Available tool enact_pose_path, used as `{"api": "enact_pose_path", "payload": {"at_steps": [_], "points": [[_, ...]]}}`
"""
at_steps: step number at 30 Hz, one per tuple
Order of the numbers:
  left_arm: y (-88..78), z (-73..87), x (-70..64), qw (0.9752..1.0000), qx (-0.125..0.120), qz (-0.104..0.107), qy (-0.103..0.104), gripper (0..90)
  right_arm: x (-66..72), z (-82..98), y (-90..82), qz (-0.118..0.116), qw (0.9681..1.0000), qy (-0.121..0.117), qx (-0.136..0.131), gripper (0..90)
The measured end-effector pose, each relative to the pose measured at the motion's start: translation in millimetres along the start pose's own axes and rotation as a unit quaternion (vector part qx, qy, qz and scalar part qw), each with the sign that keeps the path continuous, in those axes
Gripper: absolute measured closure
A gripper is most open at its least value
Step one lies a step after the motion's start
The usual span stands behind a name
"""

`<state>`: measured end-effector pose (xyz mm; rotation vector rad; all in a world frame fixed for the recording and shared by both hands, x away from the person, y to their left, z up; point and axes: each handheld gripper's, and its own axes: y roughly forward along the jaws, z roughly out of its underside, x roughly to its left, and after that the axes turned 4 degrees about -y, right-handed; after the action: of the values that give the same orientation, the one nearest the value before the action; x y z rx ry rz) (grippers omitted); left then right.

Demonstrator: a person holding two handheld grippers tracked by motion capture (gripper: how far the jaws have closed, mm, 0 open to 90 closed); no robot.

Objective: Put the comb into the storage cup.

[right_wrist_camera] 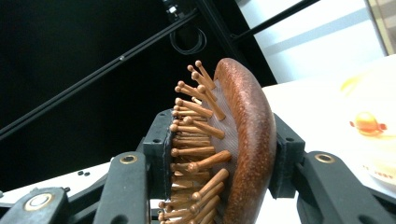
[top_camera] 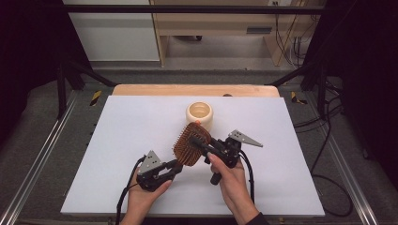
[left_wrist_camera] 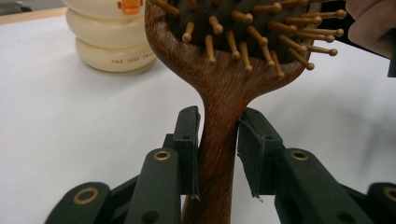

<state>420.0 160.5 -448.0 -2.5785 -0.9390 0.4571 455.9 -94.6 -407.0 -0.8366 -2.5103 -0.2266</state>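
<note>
Holding a wooden hairbrush (top_camera: 191, 144) between them above the white bench (top_camera: 117, 140), the two grippers share the load from opposite sides. The left gripper (top_camera: 174, 165) comes in from the lower left of the high view, and in the left gripper view its fingers (left_wrist_camera: 187, 140) flank the brush's handle just below the point where it widens into the head; the left pad lies against the wood, while the right pad sits close beside it, with a thin sliver of light between the two, so I cannot tell whether the grip is firm on that side. The right gripper (top_camera: 202, 143) reaches in from the right, and the right gripper view shows its fingers (right_wrist_camera: 159, 149) closed across the brush's head, one pad pressed onto the tips of the wooden bristles and the other onto the rounded back. Those jaws are as tightly drawn as they get, clamping the head edge-on. The brush is lifted and tilted, bristles facing up towards the high camera, its head pointing away from the person. Just beyond it stands a cream-coloured ribbed cup (top_camera: 199, 114) with a small orange beak-like mark, resting on the bench and seemingly clear of the brush.
</note>
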Motion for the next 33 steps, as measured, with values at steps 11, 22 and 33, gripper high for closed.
{"api": "enact_pose_path", "payload": {"at_steps": [11,22,33], "points": [[-14.5,-3.8,10.5,0.9987,-0.046,-0.018,-0.014,54.7,-12.8,-14.6,-19.0,0.03,0.9988,0.016,-0.036,52.6],[-26.8,-6.3,33.1,0.9928,-0.069,-0.092,-0.034,32.7,-30.0,-27.2,-40.5,0.058,0.9954,0.035,-0.067,52.4],[-32.2,-3.5,43.4,0.9884,-0.061,-0.132,-0.044,25.8,-40.0,-34.2,-55.4,0.076,0.9925,0.043,-0.086,52.4]]}}
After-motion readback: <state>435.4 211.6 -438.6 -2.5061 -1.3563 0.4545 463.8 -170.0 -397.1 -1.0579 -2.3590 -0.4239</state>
